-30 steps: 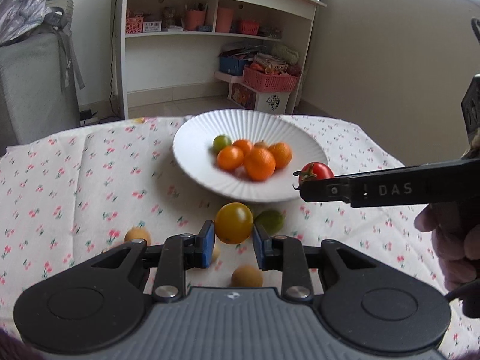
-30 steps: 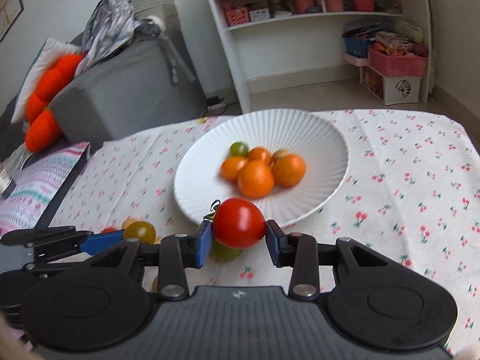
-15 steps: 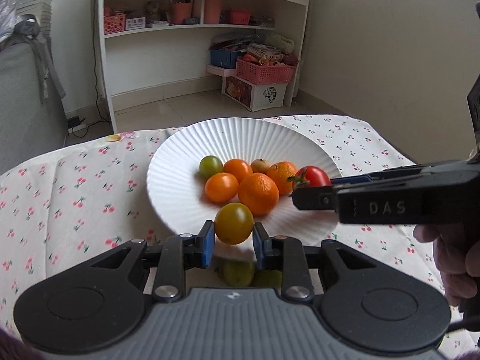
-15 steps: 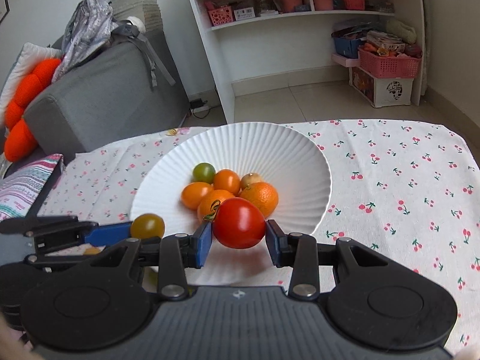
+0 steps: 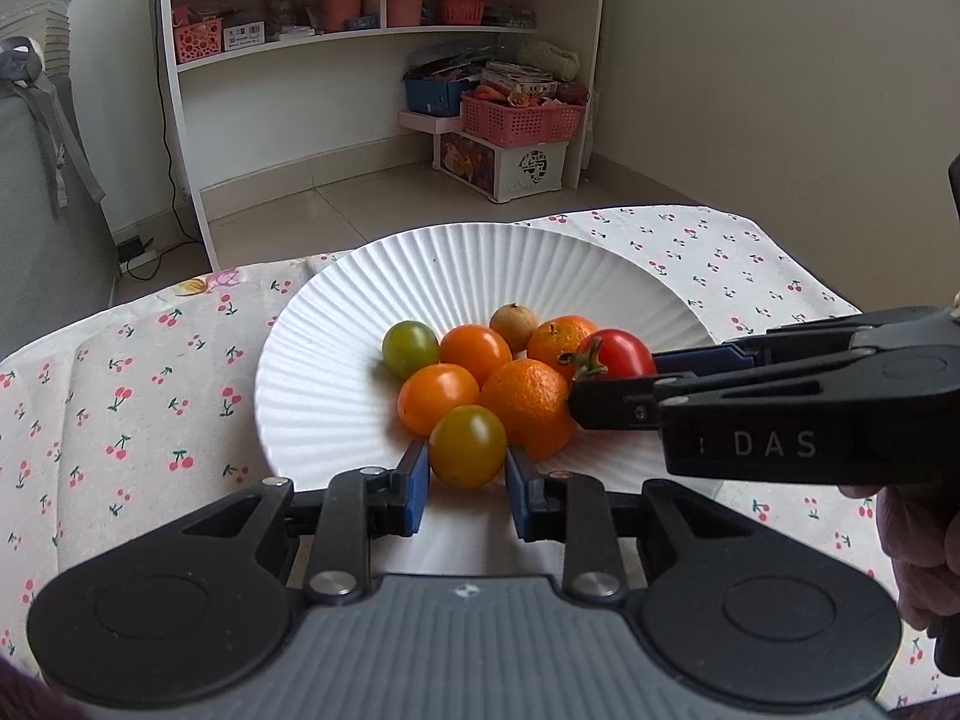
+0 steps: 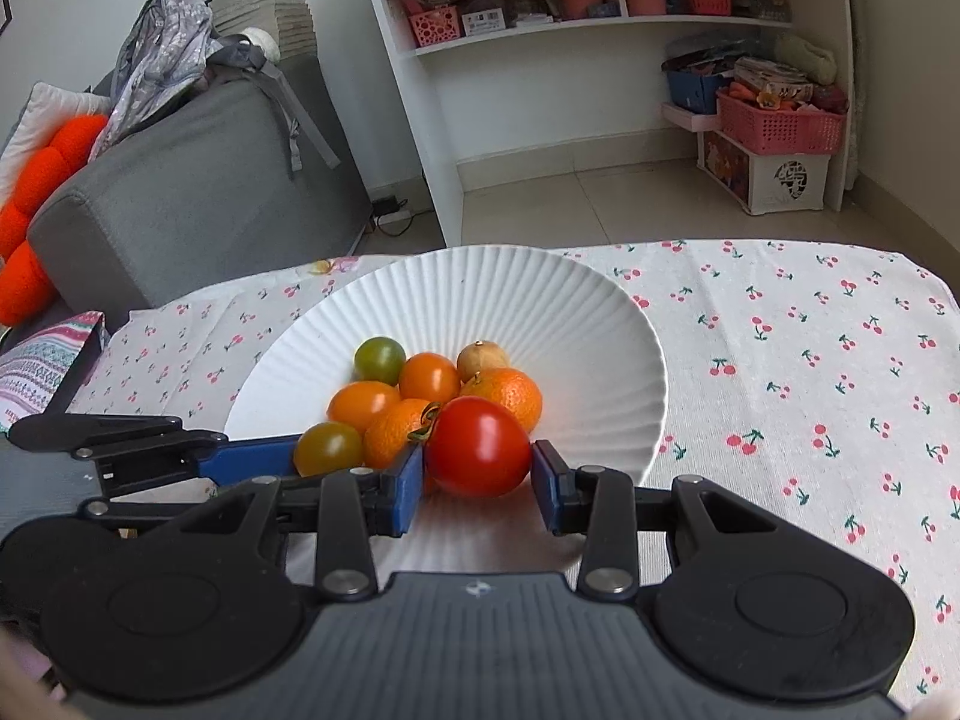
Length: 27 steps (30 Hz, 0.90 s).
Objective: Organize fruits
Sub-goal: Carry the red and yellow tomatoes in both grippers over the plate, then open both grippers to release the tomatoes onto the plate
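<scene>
A white ribbed plate (image 5: 360,300) (image 6: 570,312) holds several small fruits: orange tomatoes, mandarins (image 5: 528,399), a green tomato (image 5: 410,348) and a small brown fruit (image 5: 513,324). My left gripper (image 5: 467,474) is shut on a yellow-green tomato (image 5: 467,446) (image 6: 327,449) over the plate's near side. My right gripper (image 6: 477,471) is shut on a red tomato (image 6: 478,446) (image 5: 618,354), held beside the pile. The two grippers are close together over the plate.
The table has a cherry-print cloth (image 6: 810,360). A white shelf unit (image 5: 384,60) and a pink basket (image 5: 522,117) stand behind it on the floor. A grey sofa (image 6: 198,180) with orange cushions is at the left.
Both grippers have moved forward from the plate's near edge to over the plate, each still holding its tomato. The loose fruits on the cloth have passed out of view.
</scene>
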Available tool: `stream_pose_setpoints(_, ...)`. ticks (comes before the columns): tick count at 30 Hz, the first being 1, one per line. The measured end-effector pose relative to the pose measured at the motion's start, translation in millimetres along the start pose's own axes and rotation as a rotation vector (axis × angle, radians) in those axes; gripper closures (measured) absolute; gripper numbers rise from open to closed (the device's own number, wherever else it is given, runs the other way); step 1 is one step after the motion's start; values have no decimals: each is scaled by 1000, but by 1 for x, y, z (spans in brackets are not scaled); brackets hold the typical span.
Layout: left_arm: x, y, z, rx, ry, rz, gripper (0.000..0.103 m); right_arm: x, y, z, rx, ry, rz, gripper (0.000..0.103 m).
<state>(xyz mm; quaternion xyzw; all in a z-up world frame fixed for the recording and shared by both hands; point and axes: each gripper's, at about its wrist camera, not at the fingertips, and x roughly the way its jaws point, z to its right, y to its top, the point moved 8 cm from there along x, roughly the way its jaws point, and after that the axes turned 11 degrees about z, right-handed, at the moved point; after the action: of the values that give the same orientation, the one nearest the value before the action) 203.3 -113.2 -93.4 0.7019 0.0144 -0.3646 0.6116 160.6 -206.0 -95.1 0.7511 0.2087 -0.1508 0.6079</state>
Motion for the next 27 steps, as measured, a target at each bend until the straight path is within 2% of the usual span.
stream_pose_setpoints(10,3,0,-1,0,-7,22,93,0,1,1,14,6,9,66)
stream_pose_setpoints(13,0,1,-1,-8,-5,30,79,-1,2,2,20,7,10,65)
stream_pose_setpoints(15,-3,1,-2,-11,-2,34,73,-3,4,2,21,6,11,64)
stream_pose_setpoints(21,-15,2,-6,-21,6,32,62,-14,10,-1,23,9,23,50)
stream_pose_setpoints(24,-26,3,-9,-17,13,36,54,-18,11,-2,20,0,25,43)
stream_pose_setpoints(27,-38,3,-11,-10,23,40,50,-24,11,-5,16,-10,24,36)
